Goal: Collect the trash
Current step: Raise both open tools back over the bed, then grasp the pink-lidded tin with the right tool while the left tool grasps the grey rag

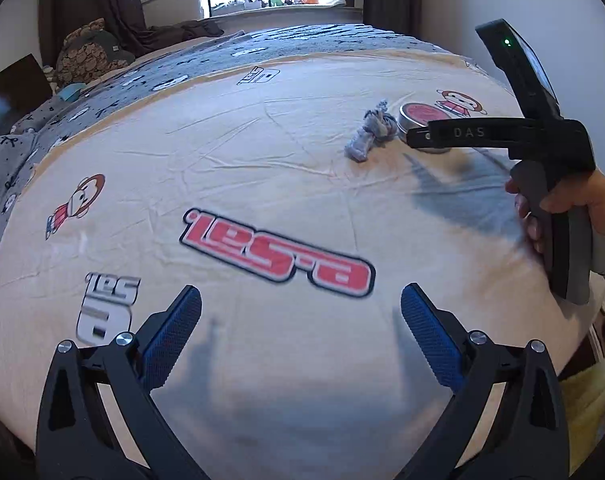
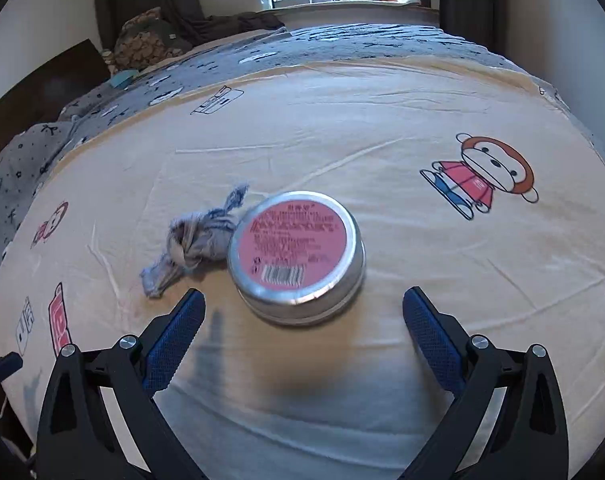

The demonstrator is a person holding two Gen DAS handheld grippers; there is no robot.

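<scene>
A: Tin (image 2: 296, 254) straight ahead of our right gripper (image 2: 302, 312), then. It lies flat on the cream bedsheet (image 2: 382, 120), pink label and barcode facing up, centred just beyond the gap between the blue pads (image 2: 174, 332). The jaws stand wide apart and hold nothing.

B: And the crumpled grey cloth scrap (image 2: 194, 244) lies to the tin's left, touching or nearly touching its rim; we cannot tell which. Its long axis runs on a diagonal, from near-left to far-right in our right wrist view.

A: Our left gripper (image 1: 300, 312) is also spread wide and empty. It hangs over a printed red logo (image 1: 278, 250), with both pieces well off to the far right.

B: From the left wrist camera we see the right tool (image 1: 502, 136) reaching in from the right, its finger crossing in front of the tin (image 1: 420, 114), the scrap (image 1: 368, 132) just beside it.

A: So the right hand is much nearer to both. The tin is round, so no axis matters there; we judge its width fits between the open pads, though only just.

B: We think the tin is the likelier target. For the scrap we would shift left and close across its diagonal. The soft sheet may give under a press.
</scene>
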